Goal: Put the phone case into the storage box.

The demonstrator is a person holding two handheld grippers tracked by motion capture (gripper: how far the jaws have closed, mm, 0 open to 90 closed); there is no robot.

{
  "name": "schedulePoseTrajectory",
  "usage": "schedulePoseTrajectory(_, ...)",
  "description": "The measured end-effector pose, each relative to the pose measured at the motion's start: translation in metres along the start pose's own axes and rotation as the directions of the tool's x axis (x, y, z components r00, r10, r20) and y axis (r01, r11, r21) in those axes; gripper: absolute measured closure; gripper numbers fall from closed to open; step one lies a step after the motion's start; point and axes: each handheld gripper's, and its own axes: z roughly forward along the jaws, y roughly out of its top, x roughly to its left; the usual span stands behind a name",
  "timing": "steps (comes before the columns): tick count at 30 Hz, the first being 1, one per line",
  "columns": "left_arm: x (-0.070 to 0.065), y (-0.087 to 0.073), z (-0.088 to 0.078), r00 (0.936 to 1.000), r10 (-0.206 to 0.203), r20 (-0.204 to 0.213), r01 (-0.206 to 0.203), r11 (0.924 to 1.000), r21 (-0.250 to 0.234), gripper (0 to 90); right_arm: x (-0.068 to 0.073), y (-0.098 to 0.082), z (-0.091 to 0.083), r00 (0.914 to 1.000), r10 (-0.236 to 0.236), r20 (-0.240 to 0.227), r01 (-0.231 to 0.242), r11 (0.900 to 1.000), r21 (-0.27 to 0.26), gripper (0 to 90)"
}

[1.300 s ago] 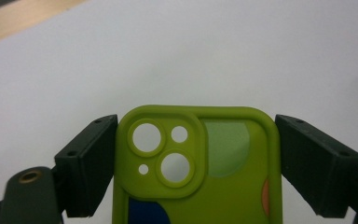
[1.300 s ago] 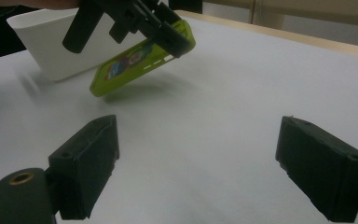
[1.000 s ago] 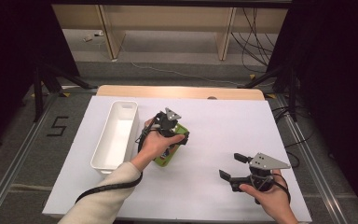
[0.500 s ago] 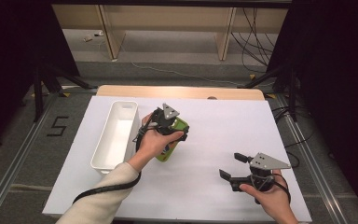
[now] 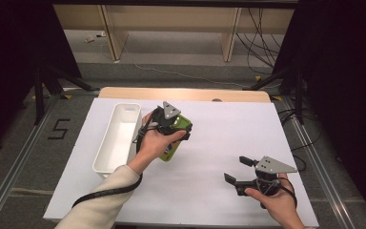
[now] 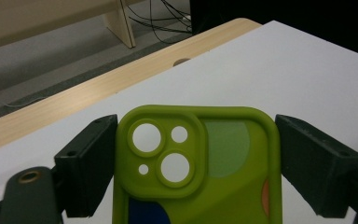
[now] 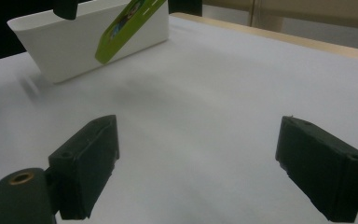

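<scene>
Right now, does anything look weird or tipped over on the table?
Nothing is spilled or broken. The only odd thing is the lime-green phone case: it is off the table, tilted in the air, pinched between the left gripper's jaws beside the long white plastic bin. The right gripper is open and empty.

The high view looks forward and down over the whole table (image 5: 219, 143); each gripper view sits low and close behind its own jaws, both sharing that white tabletop
</scene>
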Motion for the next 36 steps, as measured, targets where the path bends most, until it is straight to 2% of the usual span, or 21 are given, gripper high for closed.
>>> schedulePoseTrajectory(21, 0.014, 0.009, -0.014, 0.998, -0.032, -0.055, 0.028, 0.9972, -0.069, 16.4, 0.0, 0.0, 0.0, 1.0, 0.0, 0.003, 0.0, 1.0, 0.001, 14.4)
schedulePoseTrajectory(36, 0.023, 0.016, -0.023, 0.9967, -0.05, -0.064, 0.043, 0.9929, -0.111, 16.4, 0.0, 0.0, 0.0, 1.0, 0.001, 0.002, -0.001, 1.0, 0.0, 14.4)
